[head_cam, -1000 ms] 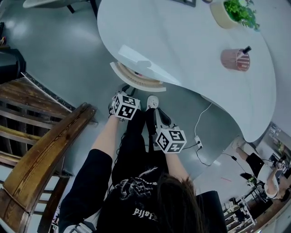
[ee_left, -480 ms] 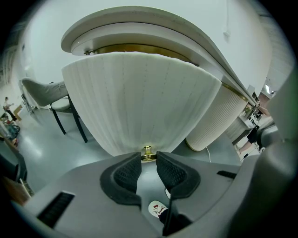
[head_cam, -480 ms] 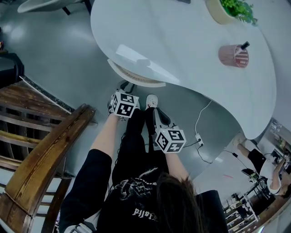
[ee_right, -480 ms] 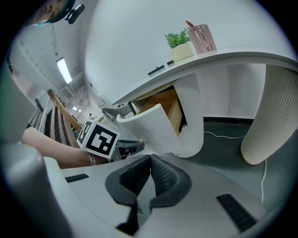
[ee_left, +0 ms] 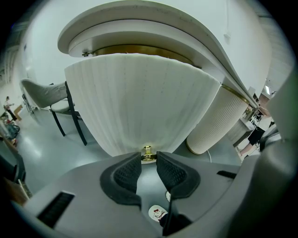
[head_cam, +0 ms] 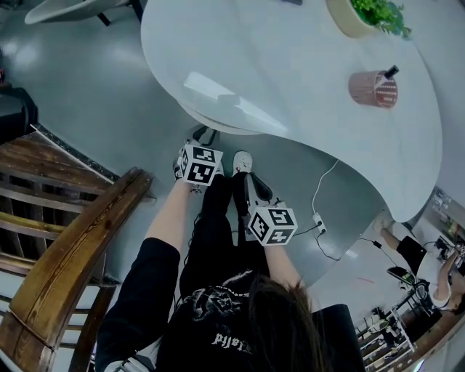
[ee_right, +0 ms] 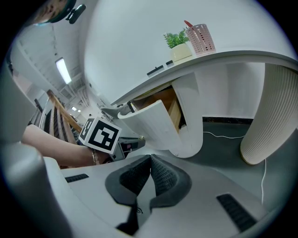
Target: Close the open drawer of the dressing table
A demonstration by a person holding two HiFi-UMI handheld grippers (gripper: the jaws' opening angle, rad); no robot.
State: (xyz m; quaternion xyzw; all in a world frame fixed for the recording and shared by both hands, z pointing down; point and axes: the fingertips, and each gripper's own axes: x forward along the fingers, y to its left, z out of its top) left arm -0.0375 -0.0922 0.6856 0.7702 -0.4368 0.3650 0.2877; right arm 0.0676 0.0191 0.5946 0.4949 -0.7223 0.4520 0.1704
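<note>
The dressing table (head_cam: 305, 65) has a white top. Its drawer (ee_left: 139, 102) has a curved, ribbed white front that fills the left gripper view, with a small brass knob (ee_left: 148, 153) at its lower edge. My left gripper (ee_left: 148, 160) is shut on that knob, its pads on either side. In the head view only a sliver of the drawer (head_cam: 218, 125) shows under the table edge, just beyond the left marker cube (head_cam: 200, 164). From the right gripper view the drawer (ee_right: 149, 123) still stands out a little, its wooden inside (ee_right: 173, 108) showing. My right gripper (ee_right: 150, 160) hangs back, shut on nothing.
A wooden chair (head_cam: 80, 240) stands close at the left. A ribbed table leg (ee_right: 267, 116) rises at the right, with a cable and power strip (head_cam: 317, 221) on the floor. A pink pen holder (head_cam: 373, 89) and a potted plant (head_cam: 363, 16) sit on the top.
The drawer has slid further in under the table top, and its wooden rim no longer shows in the head view. The left gripper has moved with it toward the table. The right gripper stayed put.
</note>
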